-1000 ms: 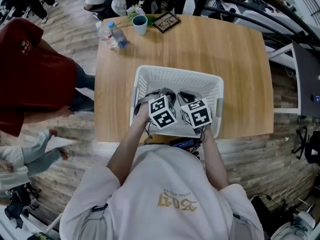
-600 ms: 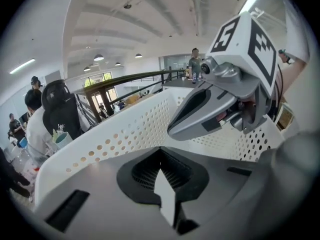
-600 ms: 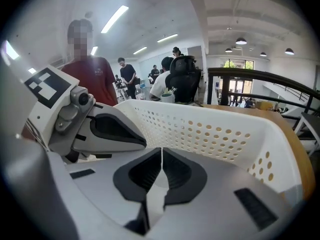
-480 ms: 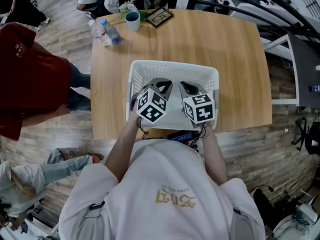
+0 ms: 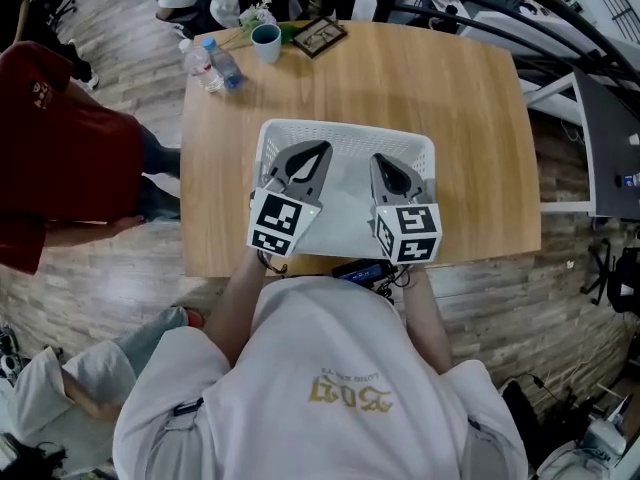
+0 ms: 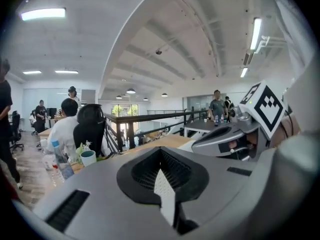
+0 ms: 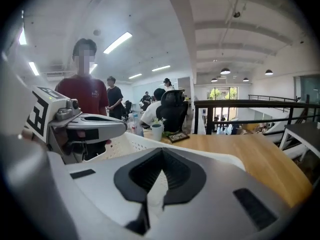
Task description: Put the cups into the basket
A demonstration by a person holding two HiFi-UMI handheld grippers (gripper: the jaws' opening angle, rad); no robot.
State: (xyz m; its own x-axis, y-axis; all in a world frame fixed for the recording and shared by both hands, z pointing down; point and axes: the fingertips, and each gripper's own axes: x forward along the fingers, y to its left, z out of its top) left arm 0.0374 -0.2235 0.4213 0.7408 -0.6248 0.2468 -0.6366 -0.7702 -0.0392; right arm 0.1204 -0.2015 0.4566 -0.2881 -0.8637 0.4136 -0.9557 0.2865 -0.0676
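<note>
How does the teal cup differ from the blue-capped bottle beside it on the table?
The cup is teal, opaque and open on top; the bottle is clear plastic and closed by a blue cap. The bottle stands taller than the cup. Both stand upright on the table, outside the basket.

**A:** Here's the basket (image 5: 345, 136): white plastic, rectangular, with slotted walls. It's upright on the wooden table (image 5: 470, 118), close to the near edge, long side running across.

**B:** And the cup (image 5: 266, 41)?

**A:** Just the one in sight. It's teal, standing upright with its mouth open to the ceiling, up at the table's far left corner.

**B:** So not in the basket.

**A:** No, it's outside and well apart from it, with bare wood between the cup and the basket's far rim. From the right gripper view the cup (image 7: 157, 131) stands beyond that white rim (image 7: 122, 145), just beside the water bottles (image 5: 212, 65).
</note>
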